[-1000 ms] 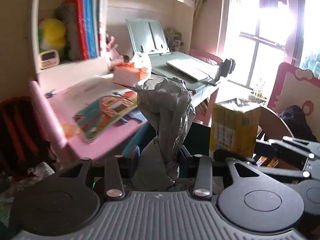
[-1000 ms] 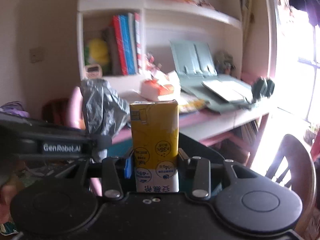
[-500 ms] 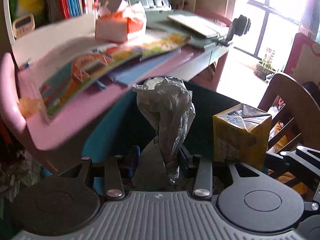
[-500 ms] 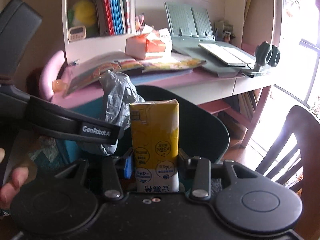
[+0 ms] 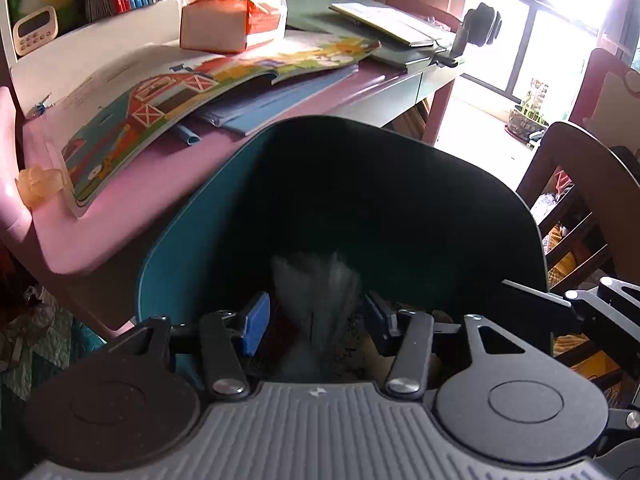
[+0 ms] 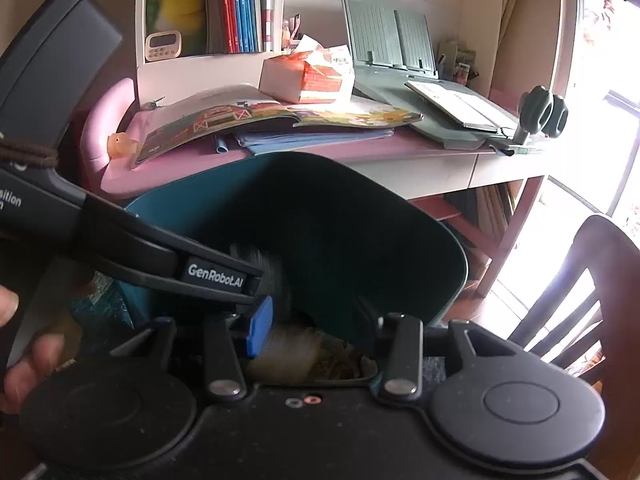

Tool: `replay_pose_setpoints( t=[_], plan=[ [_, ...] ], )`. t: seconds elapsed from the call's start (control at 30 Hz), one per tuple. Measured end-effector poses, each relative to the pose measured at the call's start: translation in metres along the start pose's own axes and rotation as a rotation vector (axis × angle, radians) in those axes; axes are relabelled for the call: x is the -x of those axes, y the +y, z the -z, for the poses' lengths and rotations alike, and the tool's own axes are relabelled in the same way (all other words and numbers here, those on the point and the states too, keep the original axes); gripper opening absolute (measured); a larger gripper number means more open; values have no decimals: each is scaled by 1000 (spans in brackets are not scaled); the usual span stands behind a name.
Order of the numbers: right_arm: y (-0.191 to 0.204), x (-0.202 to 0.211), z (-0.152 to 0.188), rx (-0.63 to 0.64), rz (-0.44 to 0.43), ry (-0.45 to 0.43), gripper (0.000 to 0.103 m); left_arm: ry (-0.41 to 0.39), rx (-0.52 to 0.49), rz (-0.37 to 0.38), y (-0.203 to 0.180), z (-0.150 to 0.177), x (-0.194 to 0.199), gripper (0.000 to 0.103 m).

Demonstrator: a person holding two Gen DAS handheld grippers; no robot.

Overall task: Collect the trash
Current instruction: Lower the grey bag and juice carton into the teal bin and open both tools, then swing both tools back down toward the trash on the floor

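Both grippers hang over the bin (image 5: 192, 248); left gripper (image 5: 314, 316) is opening, the blurred grey bag (image 5: 316, 300) loose between its jaws; right gripper (image 6: 314, 322) stands open, empty, a blurred carton (image 6: 284, 350) below; risk: bag snags a pad, spilling outside.

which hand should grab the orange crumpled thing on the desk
Left, probably: the orange crumpled thing lies on its side; the left gripper is opening its jaws around the blurred grey bag.

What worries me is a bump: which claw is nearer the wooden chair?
Right. The right claw hangs over the teal bin on the side toward the wooden chair; the left claw, jaws opening with the blurred grey bag between them, is beyond it, farther from the chair.
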State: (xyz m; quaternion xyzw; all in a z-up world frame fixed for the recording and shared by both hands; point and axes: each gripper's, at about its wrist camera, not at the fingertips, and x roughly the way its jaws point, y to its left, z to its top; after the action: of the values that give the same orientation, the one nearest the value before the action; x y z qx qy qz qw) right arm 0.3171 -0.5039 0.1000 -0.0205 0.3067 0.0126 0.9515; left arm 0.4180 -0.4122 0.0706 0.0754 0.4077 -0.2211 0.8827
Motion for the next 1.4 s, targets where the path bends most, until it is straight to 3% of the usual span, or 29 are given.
replay_pose_setpoints(
  t=[0.07, 0.37, 0.53, 0.7, 1.07, 1.4],
  plan=[
    [0, 4, 0, 0, 0, -6, 45, -12, 5, -1, 1, 0, 5, 69],
    [6, 36, -2, -7, -21, -42, 48, -86, 15, -2, 9, 6, 55, 70],
    [21, 61, -3, 7, -61, -65, 51, -128, 28, -28, 22, 21, 92, 77],
    [44, 85, -3, 31, -94, -89, 53, -156, 45, -35, 39, 43, 128, 77],
    [105, 119, 9, 86, -221, -96, 56, -193, 85, -104, 88, 110, 198, 80],
    [184, 117, 37, 136, -369, -50, 57, -180, 155, -129, 152, 185, 236, 81]
  ],
)
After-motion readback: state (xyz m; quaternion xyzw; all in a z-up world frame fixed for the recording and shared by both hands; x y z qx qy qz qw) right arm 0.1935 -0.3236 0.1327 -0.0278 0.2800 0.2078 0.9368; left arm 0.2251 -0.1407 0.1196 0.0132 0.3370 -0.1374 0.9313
